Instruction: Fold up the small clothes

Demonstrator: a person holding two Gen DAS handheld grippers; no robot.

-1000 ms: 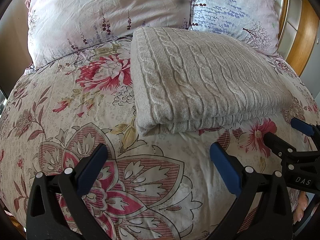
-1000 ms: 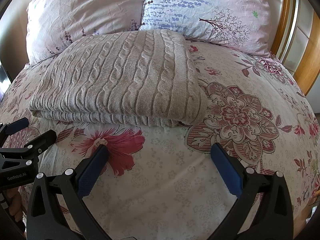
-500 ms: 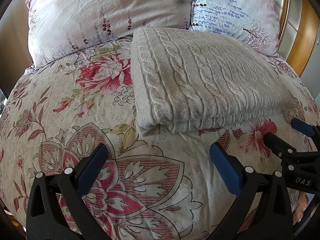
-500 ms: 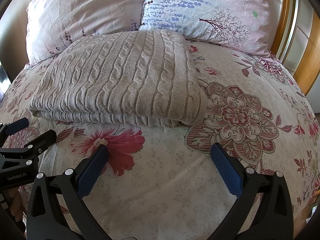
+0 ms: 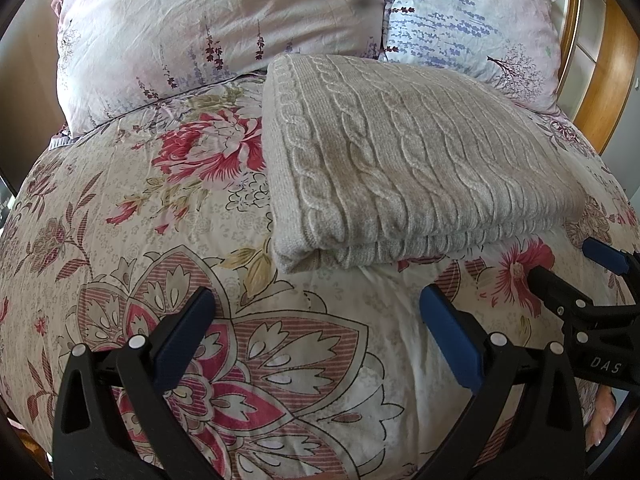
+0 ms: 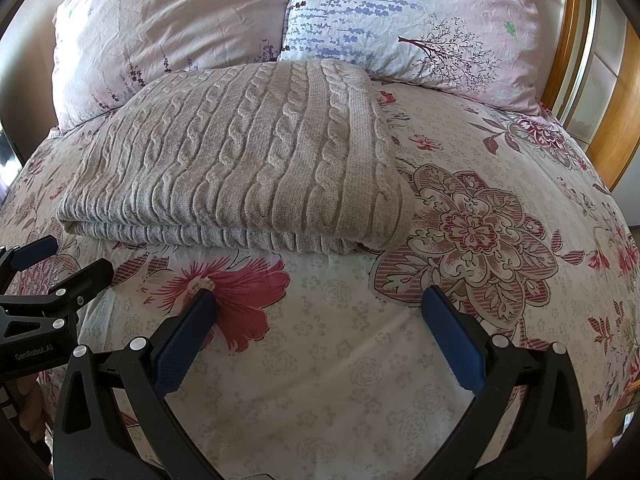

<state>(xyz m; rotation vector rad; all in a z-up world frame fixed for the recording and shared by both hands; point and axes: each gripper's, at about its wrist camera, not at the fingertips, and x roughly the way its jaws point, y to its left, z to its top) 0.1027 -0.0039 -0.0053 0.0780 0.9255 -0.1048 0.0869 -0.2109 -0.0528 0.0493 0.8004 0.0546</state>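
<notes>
A beige cable-knit sweater (image 5: pixel 404 160) lies folded into a flat rectangle on the floral bedspread (image 5: pixel 132 216), its far edge against the pillows. The right wrist view shows the same sweater (image 6: pixel 240 160) ahead and to the left. My left gripper (image 5: pixel 316 320) stands open over the bedspread, a short way in front of the sweater's near left corner, with nothing between its blue pads. My right gripper (image 6: pixel 320 316) is open too, in front of the sweater's near right part, holding nothing. Each gripper also appears at the edge of the other's view.
Two floral pillows (image 6: pixel 420 20) lean at the head of the bed behind the sweater. A wooden bed frame (image 6: pixel 616 120) curves along the right side. A person's fingers (image 5: pixel 600 416) show at the lower right of the left wrist view.
</notes>
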